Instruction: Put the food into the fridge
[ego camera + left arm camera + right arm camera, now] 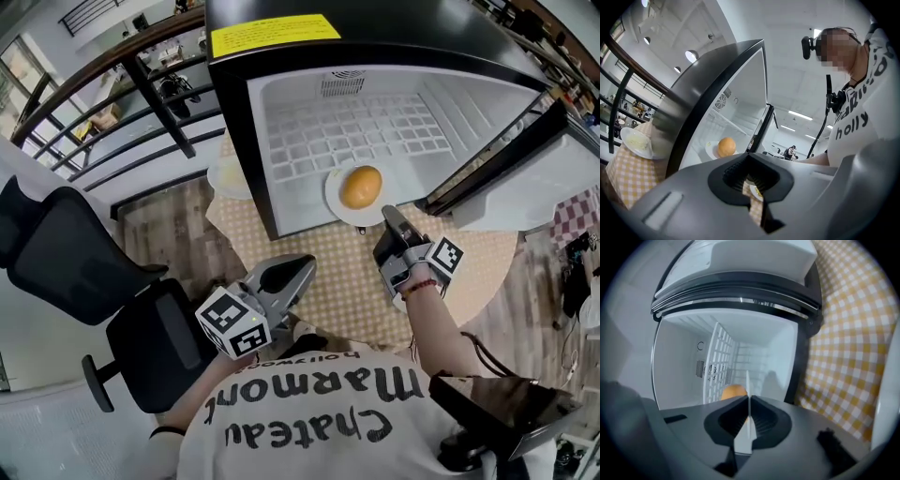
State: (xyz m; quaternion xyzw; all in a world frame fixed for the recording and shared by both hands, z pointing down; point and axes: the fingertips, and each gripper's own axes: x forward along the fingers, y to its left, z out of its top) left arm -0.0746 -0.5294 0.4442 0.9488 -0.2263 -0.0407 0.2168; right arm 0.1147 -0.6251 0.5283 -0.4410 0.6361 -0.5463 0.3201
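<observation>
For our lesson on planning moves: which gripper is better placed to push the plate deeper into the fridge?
Right. The right gripper is shut on the rim of the plate at the fridge mouth; the left gripper hangs back by the person's body, shut and empty.

Your shirt [309, 412], right behind the left gripper [292, 272], reads "Chateau Marmont" and "hollywood". The yellow label [274, 35] on the fridge [394, 23], past the right gripper [389, 216], is too tiny to read.

The grey two-jaw right gripper [388, 214], arm outstretched, pinches a round white plate [333, 193] by its rim; the matching left gripper [302, 270] hangs back, jaws seemingly together.
</observation>
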